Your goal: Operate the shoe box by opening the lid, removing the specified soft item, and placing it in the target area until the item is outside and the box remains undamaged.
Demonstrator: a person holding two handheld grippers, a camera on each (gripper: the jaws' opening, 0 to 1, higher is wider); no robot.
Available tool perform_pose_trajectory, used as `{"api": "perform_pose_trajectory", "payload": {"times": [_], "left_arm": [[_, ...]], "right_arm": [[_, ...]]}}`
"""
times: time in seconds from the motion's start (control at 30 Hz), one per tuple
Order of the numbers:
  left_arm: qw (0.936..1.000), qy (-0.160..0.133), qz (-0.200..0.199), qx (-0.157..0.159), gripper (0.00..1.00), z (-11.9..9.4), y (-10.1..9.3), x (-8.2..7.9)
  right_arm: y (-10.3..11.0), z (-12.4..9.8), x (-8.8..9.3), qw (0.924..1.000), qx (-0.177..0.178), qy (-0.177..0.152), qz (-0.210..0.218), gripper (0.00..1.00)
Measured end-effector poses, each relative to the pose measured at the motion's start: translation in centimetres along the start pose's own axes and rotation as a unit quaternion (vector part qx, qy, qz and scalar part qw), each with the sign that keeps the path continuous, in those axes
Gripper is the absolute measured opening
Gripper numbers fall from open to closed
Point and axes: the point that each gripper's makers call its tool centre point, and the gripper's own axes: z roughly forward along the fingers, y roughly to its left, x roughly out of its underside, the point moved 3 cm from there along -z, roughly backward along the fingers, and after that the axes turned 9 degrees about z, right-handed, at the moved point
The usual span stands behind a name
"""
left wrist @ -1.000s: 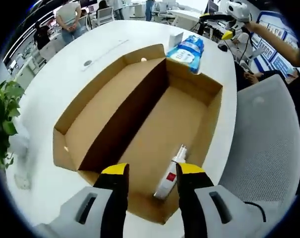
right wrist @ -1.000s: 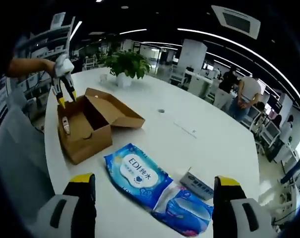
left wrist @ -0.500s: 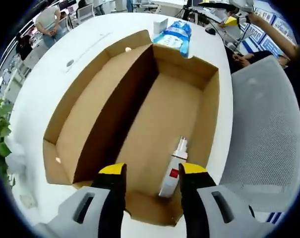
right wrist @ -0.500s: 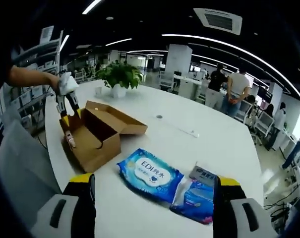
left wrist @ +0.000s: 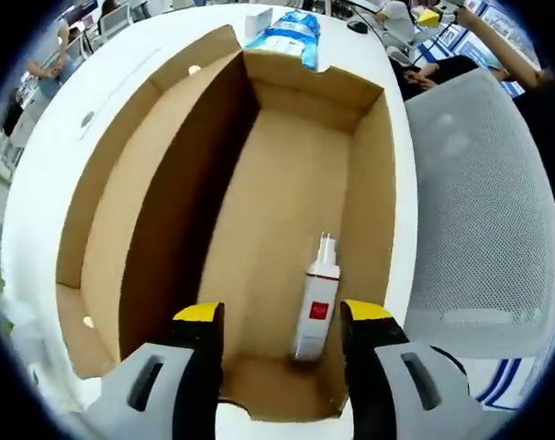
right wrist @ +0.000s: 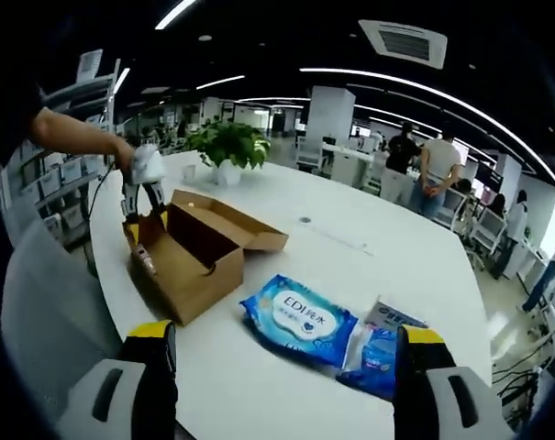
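Closer now than a second ago, the left gripper (left wrist: 275,316) hangs over the near end of the open shoe box (left wrist: 286,188), its yellow-tipped jaws apart with nothing between them; the box has grown larger in the left gripper view, and in the right gripper view that same gripper (right wrist: 145,203) has dipped to the box's rim.

Largest in the scene is the round white worktop (right wrist: 286,257), with a grey mesh chair (left wrist: 479,220) just beside its edge on the box's right. The cardboard box sits near that edge, its lid (left wrist: 135,174) folded back flat to the left. Inside, on the right of the floor toward the near end, lies a small white spray bottle (left wrist: 316,312) with a red label, nozzle pointing to the far end.

Beyond the far end of the box, a blue pack of wet wipes (right wrist: 300,318) lies on the worktop, with a second, smaller blue pack (right wrist: 380,352) touching it.

A potted plant (right wrist: 227,147) stands further off on the worktop.

The right gripper (right wrist: 282,367) hovers well apart from the box, jaws wide and holding nothing.
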Motion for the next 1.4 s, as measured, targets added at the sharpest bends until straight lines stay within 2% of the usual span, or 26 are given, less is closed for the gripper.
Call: {"api": "perform_pose_trajectory", "payload": {"times": [0.03, 0.23, 0.33, 0.57, 0.63, 0.9, 1.17, 1.4], "left_arm": [[1.0, 0.008, 0.003, 0.003, 0.55, 0.1, 0.0, 0.1], [0.9995, 0.011, 0.018, 0.023, 0.54, 0.7, -0.1, -0.1], [0.9983, 0.016, 0.035, 0.044, 0.54, 1.1, -0.5, 0.0], [0.9959, 0.026, 0.053, 0.069, 0.5, 2.1, -0.6, 0.0], [0.9954, 0.036, 0.063, 0.063, 0.52, 2.2, -0.4, 0.0], [0.9959, 0.025, 0.067, 0.056, 0.52, 3.0, -0.5, -0.5], [0.9969, 0.021, 0.06, 0.047, 0.49, 3.8, 0.0, 0.1], [0.9974, 0.019, 0.056, 0.04, 0.43, 4.2, -0.4, 0.3]], "right_arm": [[0.1, -0.1, 0.0, 1.0, 0.001, -0.001, 0.004, 1.0], [1.0, -1.0, 0.2, 0.9999, 0.006, -0.01, 0.012, 1.0], [1.4, -1.3, 0.3, 0.9998, 0.007, -0.008, 0.014, 1.0], [2.1, -1.6, 0.2, 0.9998, 0.006, -0.01, 0.017, 1.0], [2.1, -1.7, 0.3, 0.9997, 0.008, -0.009, 0.019, 1.0], [2.2, -1.5, 0.2, 0.9997, 0.01, -0.011, 0.02, 1.0], [2.4, -1.4, 0.3, 0.9996, 0.009, -0.012, 0.024, 1.0], [2.7, -1.3, 0.6, 0.9996, 0.007, -0.012, 0.026, 1.0]]}}
